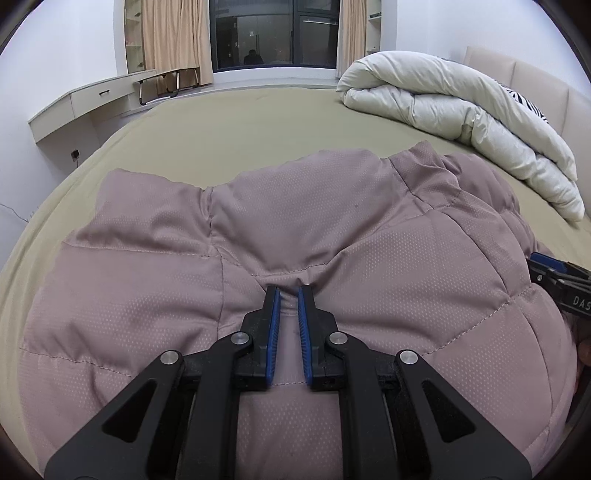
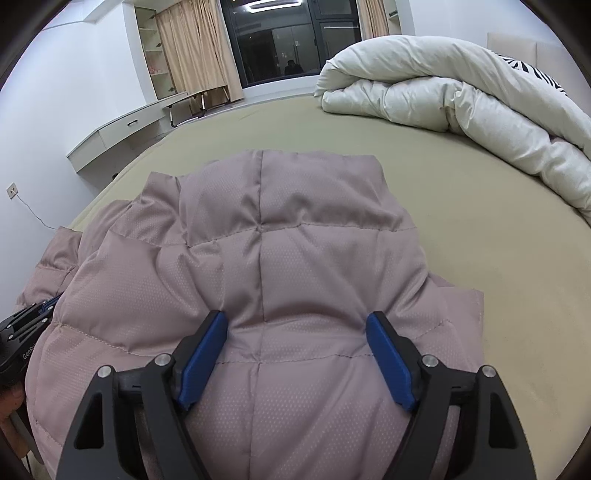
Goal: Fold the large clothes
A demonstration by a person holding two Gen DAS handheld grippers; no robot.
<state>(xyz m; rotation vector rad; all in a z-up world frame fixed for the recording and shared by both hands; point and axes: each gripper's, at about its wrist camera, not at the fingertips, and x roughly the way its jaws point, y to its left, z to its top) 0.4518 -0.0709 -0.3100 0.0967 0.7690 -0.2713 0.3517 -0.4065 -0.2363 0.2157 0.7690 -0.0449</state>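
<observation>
- A dusty-pink quilted puffer jacket lies bunched in thick padded folds on the near part of an olive-green bed sheet, filling most of the lower half of both wrist views.
- The left gripper, black with blue ribbed pads, sits low on the jacket. Its jaws are nearly together and clenched on a narrow pinch of the pink fabric, just below a stitched seam.
- The right gripper, of the same black and blue build, rests on the jacket's right-hand portion. Its jaws stand spread wide, released, with a broad quilted panel bulging between them and both pads touching the fabric.
- In the left wrist view the right gripper shows at the jacket's right edge. In the right wrist view the left gripper shows at the jacket's left edge.
- The jacket's far edge, in the right wrist view, ends in a flat padded panel split by a vertical seam.
- A rolled cream-white duvet lies on the sheet beyond the jacket and to its right, well apart from it.
- Beyond the jacket and to its left stands a pale wall-mounted table with a drawer.
- Straight beyond the jacket is a dark window flanked by beige curtains.
</observation>
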